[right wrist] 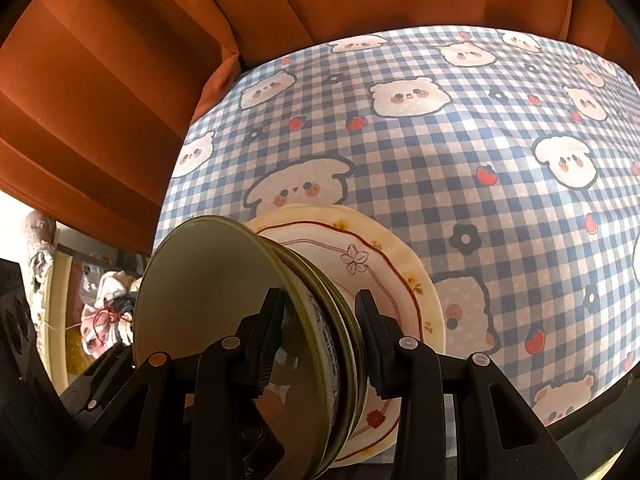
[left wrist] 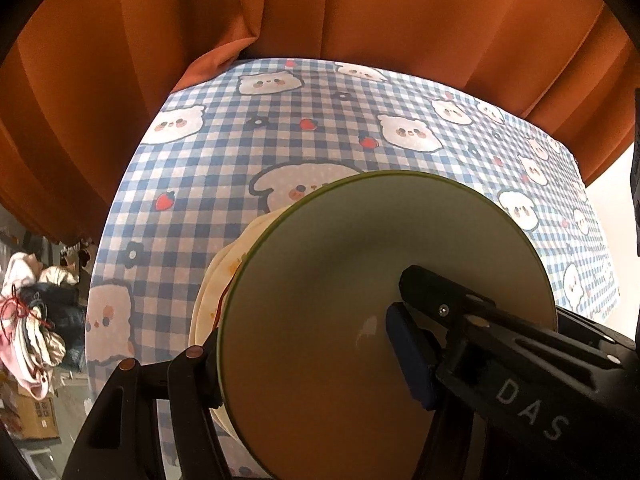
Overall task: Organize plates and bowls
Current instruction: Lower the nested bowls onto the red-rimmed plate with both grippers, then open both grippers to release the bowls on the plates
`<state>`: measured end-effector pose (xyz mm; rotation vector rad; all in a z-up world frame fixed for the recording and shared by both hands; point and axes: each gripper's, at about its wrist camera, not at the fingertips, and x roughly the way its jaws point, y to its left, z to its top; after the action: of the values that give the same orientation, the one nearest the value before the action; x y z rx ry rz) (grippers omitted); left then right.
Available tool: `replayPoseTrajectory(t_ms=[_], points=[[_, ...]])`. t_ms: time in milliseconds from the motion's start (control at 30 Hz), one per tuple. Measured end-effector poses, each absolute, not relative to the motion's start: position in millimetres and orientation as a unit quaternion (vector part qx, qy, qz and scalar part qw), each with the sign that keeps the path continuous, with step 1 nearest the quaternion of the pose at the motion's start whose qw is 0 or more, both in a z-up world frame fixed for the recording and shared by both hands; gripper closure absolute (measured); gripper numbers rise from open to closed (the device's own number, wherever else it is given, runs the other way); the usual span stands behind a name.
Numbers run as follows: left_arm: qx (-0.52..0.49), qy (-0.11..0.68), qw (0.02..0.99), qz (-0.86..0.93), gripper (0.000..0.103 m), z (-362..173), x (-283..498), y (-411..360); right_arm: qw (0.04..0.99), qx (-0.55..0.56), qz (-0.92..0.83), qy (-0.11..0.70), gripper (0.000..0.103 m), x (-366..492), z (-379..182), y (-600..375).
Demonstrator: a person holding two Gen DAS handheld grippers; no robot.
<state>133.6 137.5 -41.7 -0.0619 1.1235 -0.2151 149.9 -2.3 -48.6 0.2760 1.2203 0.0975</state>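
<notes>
A stack of plates stands on edge over the table, gripped from both sides. In the left wrist view the green-rimmed plate (left wrist: 340, 256) faces me, with cream floral plates (left wrist: 220, 280) behind it. My left gripper (left wrist: 308, 320) is shut on this stack, its blue-padded finger (left wrist: 412, 356) lying on the green plate's face. In the right wrist view the green-rimmed plate (right wrist: 208, 280) is on the left and the floral plate (right wrist: 384, 264) on the right, several thinner ones between. My right gripper (right wrist: 320, 308) is shut across the stack's rim.
The table wears a blue checked cloth with bears and strawberries (left wrist: 280, 120) (right wrist: 500, 128). An orange curtain (left wrist: 320, 8) (right wrist: 100, 100) hangs behind its far edge. A heap of clothes (left wrist: 36, 312) and a cardboard box (left wrist: 36, 420) lie off the table's left side.
</notes>
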Motion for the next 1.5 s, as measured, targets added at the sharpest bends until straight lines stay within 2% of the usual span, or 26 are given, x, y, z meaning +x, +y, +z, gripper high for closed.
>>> replayPoseTrajectory(t_ms=[300,500,700,800,933,1400,1500], points=[[-0.006,0.519,0.848,-0.107,0.038,-41.5,135.0,133.3,0.811,0.133,0.029,0.569,0.061,152.3,-55.4,-7.4],[-0.021,0.529,0.842,-0.100,0.033,-44.4,133.2,139.5,0.812,0.122,0.019,0.570,0.057,151.1,-54.6,-3.9],[-0.022,0.522,0.849,-0.077,0.026,-43.7,126.1,147.7,0.813,0.099,0.008,0.573,0.043,143.6,-51.6,-2.7],[-0.023,0.508,0.859,-0.064,0.024,-36.9,120.4,151.0,0.818,0.092,0.014,0.568,0.036,140.1,-46.3,-2.2],[-0.021,0.485,0.873,-0.042,0.019,-26.8,110.8,151.7,0.828,0.081,0.032,0.553,0.035,134.5,-35.9,-0.8],[-0.025,0.375,0.926,0.035,0.019,13.4,49.2,135.7,0.886,0.058,0.086,0.453,0.034,80.4,13.3,-38.7],[-0.035,0.353,0.934,0.035,0.015,16.6,30.2,128.1,0.890,0.070,0.074,0.445,0.030,65.3,16.7,-61.3]])
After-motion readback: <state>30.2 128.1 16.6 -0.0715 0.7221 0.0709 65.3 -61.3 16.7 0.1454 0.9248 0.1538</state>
